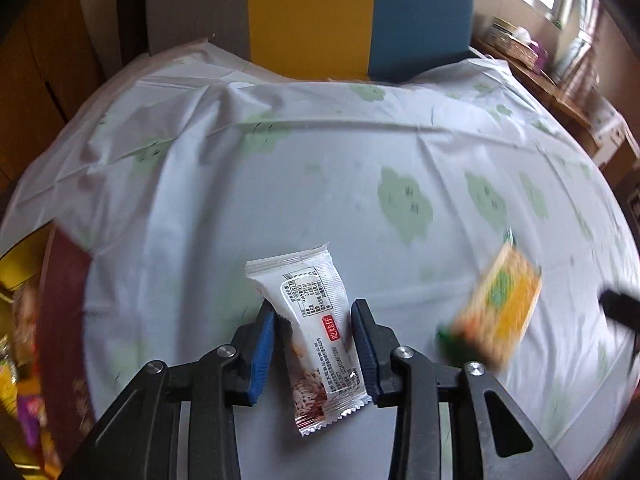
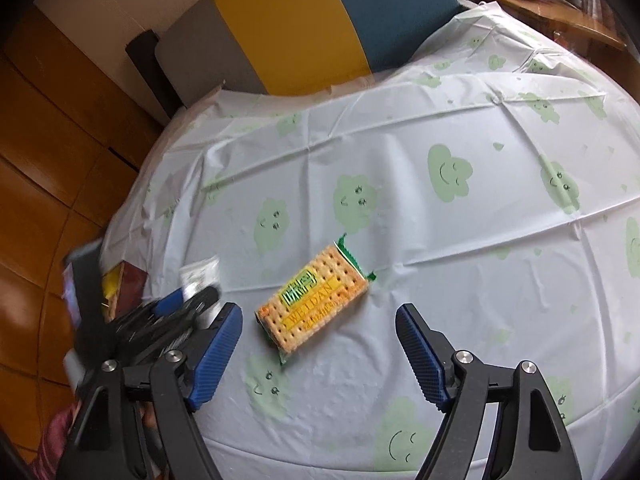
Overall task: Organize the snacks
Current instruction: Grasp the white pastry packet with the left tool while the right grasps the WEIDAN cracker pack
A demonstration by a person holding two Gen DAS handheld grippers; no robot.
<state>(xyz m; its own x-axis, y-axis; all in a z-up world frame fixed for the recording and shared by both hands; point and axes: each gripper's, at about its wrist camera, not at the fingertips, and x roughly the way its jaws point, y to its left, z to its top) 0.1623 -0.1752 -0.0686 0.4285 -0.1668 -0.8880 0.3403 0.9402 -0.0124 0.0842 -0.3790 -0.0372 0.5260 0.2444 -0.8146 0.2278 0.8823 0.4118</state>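
Between my left gripper's (image 1: 314, 330) jaws lies the white snack bar (image 1: 316, 340), pads apparently touching its sides. My right gripper (image 2: 319, 330) gapes empty above the cracker packet (image 2: 314, 304). Both still lie on the tablecloth (image 2: 460, 280); sorting looks unfinished.

the tablecloth (image 2: 400, 240) is pale white with light green smiling clouds, the cracker packet (image 2: 314, 304) is orange-tan with a yellow band and green ends, the snack bar wrapper (image 1: 310, 320) is white with a red label and black print — and both grippers' pads (image 2: 218, 356) are ribbed blue on black.
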